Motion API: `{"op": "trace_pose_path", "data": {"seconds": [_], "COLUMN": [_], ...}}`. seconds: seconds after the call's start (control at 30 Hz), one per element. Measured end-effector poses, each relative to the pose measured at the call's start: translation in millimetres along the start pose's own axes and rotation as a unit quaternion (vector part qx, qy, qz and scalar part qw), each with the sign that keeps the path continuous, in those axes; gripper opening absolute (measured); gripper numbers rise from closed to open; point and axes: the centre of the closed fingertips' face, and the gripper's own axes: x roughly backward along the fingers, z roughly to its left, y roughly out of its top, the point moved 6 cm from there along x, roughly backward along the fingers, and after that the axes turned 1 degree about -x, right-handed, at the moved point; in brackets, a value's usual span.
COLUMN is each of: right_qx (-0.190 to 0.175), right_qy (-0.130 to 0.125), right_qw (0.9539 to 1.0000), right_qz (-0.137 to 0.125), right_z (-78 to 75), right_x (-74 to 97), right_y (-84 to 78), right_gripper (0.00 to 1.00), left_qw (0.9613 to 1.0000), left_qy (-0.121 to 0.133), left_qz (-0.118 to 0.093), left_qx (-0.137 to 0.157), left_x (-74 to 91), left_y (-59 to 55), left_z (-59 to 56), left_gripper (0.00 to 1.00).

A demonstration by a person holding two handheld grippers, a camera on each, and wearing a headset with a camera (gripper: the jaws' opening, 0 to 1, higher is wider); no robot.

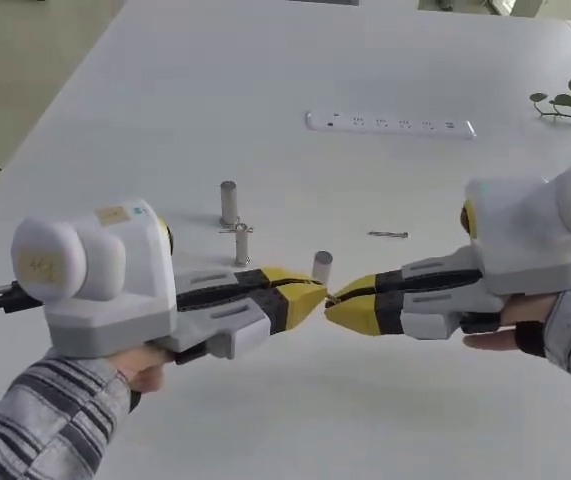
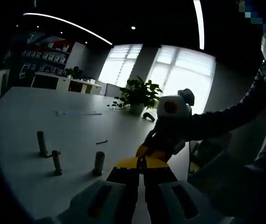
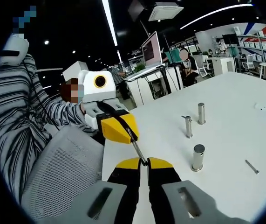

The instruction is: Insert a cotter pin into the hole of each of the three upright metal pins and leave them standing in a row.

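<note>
Both arms reach in from the sides and level off low over the white tabletop (image 1: 265, 400), so the two claws point at each other, tip to tip. The left hand (image 1: 140, 368), in a grey striped sleeve, grips its tool from below. The right hand (image 1: 500, 325) does the same on its side.

The left claw (image 1: 317, 293) is clenched, its yellow wedge-shaped jaws pressed together. The right claw (image 1: 331, 306) is clenched too. Between them runs the cotter pin (image 3: 136, 145), a thin, straight length of grey wire. One end is nipped in the right claw (image 3: 143, 163) and the other enters the seam of the left claw (image 3: 129, 133), so both grasp it in the air above the tabletop.

Three short, smooth metal cylinders stand upright on the tabletop. The near pin (image 1: 322, 266) is just behind the claw tips, its flat top bare. The middle pin (image 1: 242, 245) has a fitted cotter pin (image 1: 235, 229) crossing it near the top. The far pin (image 1: 228, 202) is close behind it.

A loose cotter pin (image 1: 388, 235) lies flat, off to the right of the near pin. Farther back lie a long white power strip (image 1: 390, 124) and a leafy plant (image 1: 570, 100).
</note>
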Motion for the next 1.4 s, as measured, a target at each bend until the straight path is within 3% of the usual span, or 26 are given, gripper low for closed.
{"op": "trace_pose_path", "data": {"seconds": [0.1,0.3,0.43,0.47,0.57,0.7,0.83,1.07,1.13,1.23,1.27,1.4], "right_qx": [0.011,0.092,0.166,0.179,0.193,0.226,0.236,0.233,0.232,0.227,0.229,0.222], "right_qy": [0.0,-0.017,-0.028,-0.032,-0.034,-0.047,-0.059,-0.088,-0.097,-0.11,-0.117,-0.125], "right_qw": [0.9998,0.994,0.9807,0.9775,0.9736,0.9631,0.9572,0.9515,0.9491,0.9457,0.9424,0.9404], "right_qz": [0.015,0.055,0.099,0.107,0.117,0.139,0.156,0.181,0.19,0.204,0.214,0.226], "right_z": [1.5,-0.1,1.3,-4.8,-7.6,-10.6,-19.0,-42.5,-48.5,-56.7,-59.9,-68.3], "right_x": [1.2,2.9,2.2,3.5,2.7,3.6,6.3,14.2,15.5,16.9,17.7,17.5], "right_y": [0.7,2.3,3.3,3.2,2.7,2.2,-1.0,-5.2,-6.5,-9.3,-10.7,-14.8], "right_gripper": [0.0,0.0,0.0,0.0,0.0,0.0,0.0,0.0,0.0,0.0,0.0,0.0], "left_qw": [1.0,0.9999,0.9998,0.9998,0.9993,0.9977,0.9958,0.9907,0.9885,0.9885,0.9871,0.9827], "left_qy": [-0.004,-0.004,-0.001,-0.001,0.011,0.028,0.049,0.088,0.104,0.109,0.116,0.137], "left_qz": [0.001,0.007,0.014,0.016,0.021,0.035,0.039,0.046,0.031,0.026,0.028,0.041], "left_qx": [0.007,0.009,-0.011,-0.012,-0.03,-0.051,-0.067,-0.092,-0.106,-0.102,-0.106,-0.118], "left_x": [0.4,0.1,-1.0,-1.3,-2.0,-2.6,-2.3,-4.9,-6.5,-10.0,-11.4,-16.1], "left_y": [-1.6,-6.4,-8.4,-8.8,-10.6,-14.5,-16.3,-19.8,-18.6,-20.2,-21.1,-24.9], "left_z": [-0.2,-1.6,-0.6,-0.6,1.3,5.5,10.7,20.9,24.1,26.1,27.8,34.3], "left_gripper": [0.0,0.0,0.0,0.0,0.01,0.0,0.06,0.12,0.13,0.17,0.18,0.25]}}
